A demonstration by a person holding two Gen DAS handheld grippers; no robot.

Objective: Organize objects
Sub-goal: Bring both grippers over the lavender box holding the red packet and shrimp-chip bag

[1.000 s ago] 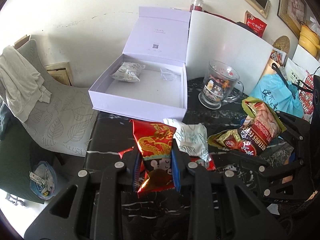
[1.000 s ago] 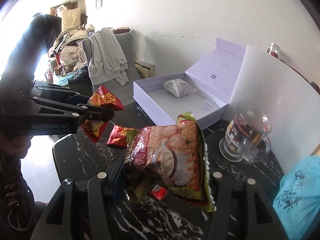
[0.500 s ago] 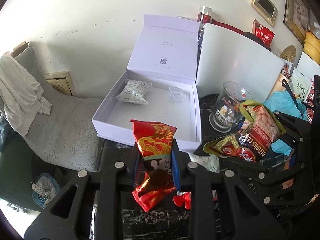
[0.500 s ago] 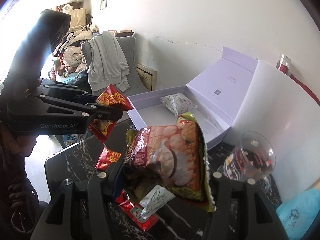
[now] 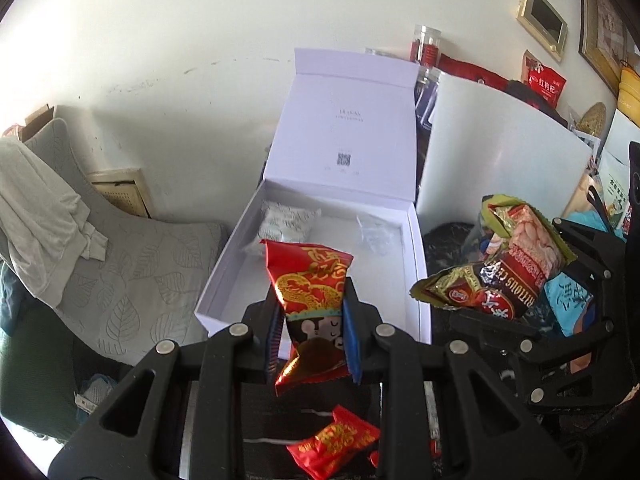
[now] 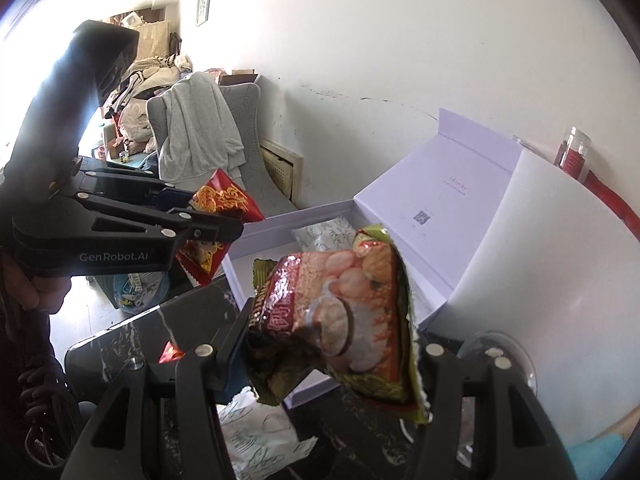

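Red dragon-print snack packet is pinched in my left gripper, held over the near edge of the open white box. My right gripper clamps a green-edged snack bag beside the box. A white pouch lies inside; next to it maybe clear plastic, too faint to tell.

This is a lived-in home, a cluttered sitting room. A grey leaf-patterned armchair stands against the white wall with a pale garment draped over its back. Behind the armchair, heaps of clothes fill the far corner. Right of it, framed pictures hang above a black marble-look table crowded with jars and packets.
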